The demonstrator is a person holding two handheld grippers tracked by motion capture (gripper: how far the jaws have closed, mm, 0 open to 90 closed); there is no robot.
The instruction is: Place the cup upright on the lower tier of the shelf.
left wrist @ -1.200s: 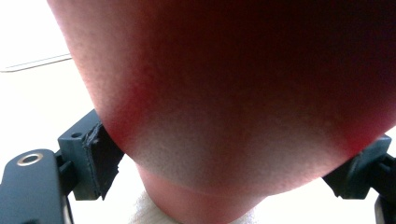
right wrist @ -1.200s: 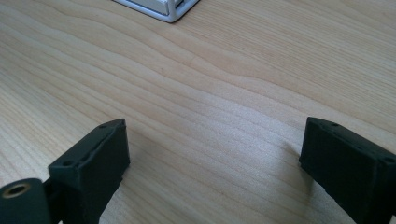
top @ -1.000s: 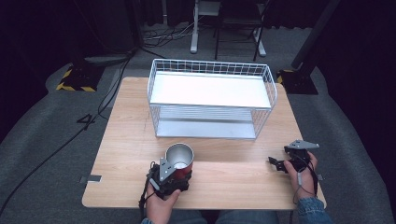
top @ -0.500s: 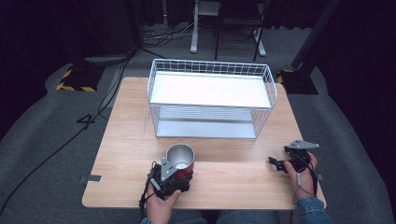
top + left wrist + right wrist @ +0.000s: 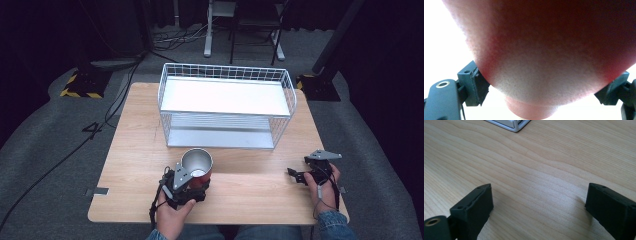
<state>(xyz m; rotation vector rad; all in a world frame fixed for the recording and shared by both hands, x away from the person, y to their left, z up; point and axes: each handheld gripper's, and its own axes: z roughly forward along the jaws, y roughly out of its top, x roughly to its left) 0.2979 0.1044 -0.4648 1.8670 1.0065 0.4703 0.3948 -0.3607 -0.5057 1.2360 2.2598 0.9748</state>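
Near the surface's [image 5: 135, 150] front edge, the left gripper [image 5: 192, 187] pinches a red metal cup [image 5: 197, 169], while the right gripper [image 5: 300, 176] rests spread wide.

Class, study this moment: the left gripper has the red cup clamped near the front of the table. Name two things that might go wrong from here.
1. The left gripper grips the red cup low on its rounded wall; the open-topped cup may tilt or slip if lifted.
2. The wire rack stands close behind the cup; a careless move forward might knock its front wires.
The right gripper is open over bare table, too far off to steady anything.
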